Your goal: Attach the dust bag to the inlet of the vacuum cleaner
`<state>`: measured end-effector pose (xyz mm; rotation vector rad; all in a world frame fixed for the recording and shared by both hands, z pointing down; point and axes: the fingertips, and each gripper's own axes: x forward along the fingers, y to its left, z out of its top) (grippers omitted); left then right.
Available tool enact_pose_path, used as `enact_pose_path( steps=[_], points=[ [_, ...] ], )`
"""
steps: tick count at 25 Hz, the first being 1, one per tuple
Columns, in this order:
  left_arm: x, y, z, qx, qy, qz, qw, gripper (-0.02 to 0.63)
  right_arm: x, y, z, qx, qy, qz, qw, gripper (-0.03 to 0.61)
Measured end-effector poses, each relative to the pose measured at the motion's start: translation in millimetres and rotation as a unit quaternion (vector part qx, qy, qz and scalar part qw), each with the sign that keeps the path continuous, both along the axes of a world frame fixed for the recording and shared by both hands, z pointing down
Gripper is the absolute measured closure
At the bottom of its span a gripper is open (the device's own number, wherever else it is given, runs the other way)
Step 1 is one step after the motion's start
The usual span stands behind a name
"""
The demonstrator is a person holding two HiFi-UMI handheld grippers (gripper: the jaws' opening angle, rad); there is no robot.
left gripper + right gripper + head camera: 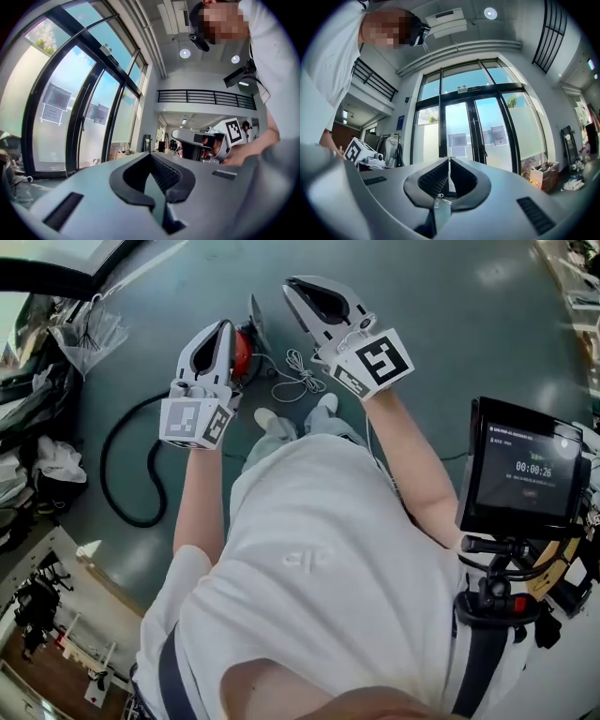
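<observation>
In the head view I hold both grippers up in front of my chest, well above the floor. My left gripper is shut with nothing in it, and so is my right gripper. Far below on the green floor, the red vacuum cleaner is partly hidden behind the left gripper. Its black hose loops to the left and a white cord lies beside it. I cannot make out a dust bag. The left gripper view shows shut jaws pointing level at the room; the right gripper view shows the same.
A camera monitor on a rig stands at my right. Clutter and a clear plastic bag line the left edge. Tall glass doors face the grippers, with a cardboard box at their right. My shoes are near the vacuum.
</observation>
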<state>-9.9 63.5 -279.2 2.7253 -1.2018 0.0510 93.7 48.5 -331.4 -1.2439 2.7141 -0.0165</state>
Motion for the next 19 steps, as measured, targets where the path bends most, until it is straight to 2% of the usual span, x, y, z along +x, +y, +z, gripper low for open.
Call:
enact_pose_path(
  steps=[5, 9, 11, 14, 19],
  points=[
    [21, 37, -4, 0.006, 0.024, 0.013, 0.9996, 0.607, 13, 38, 5, 0.025, 0.021, 0.012, 0.999, 0.558],
    [-10, 36, -27, -0.005, 0.034, 0.02, 0.9992, 0.608, -27, 36, -12, 0.013, 0.034, 0.018, 0.999, 0.558],
    [-11, 28, -49, -0.008, 0.037, 0.021, 0.9991, 0.607, -36, 28, -32, 0.007, 0.039, 0.014, 0.999, 0.558],
    [16, 24, -62, -0.008, 0.039, 0.017, 0.9991, 0.607, -19, 24, -39, 0.001, 0.037, 0.003, 0.999, 0.557],
    [67, 19, -5, -0.008, 0.047, 0.026, 0.9985, 0.607, 19, 16, 21, 0.002, 0.033, -0.003, 0.999, 0.557]
  ],
)
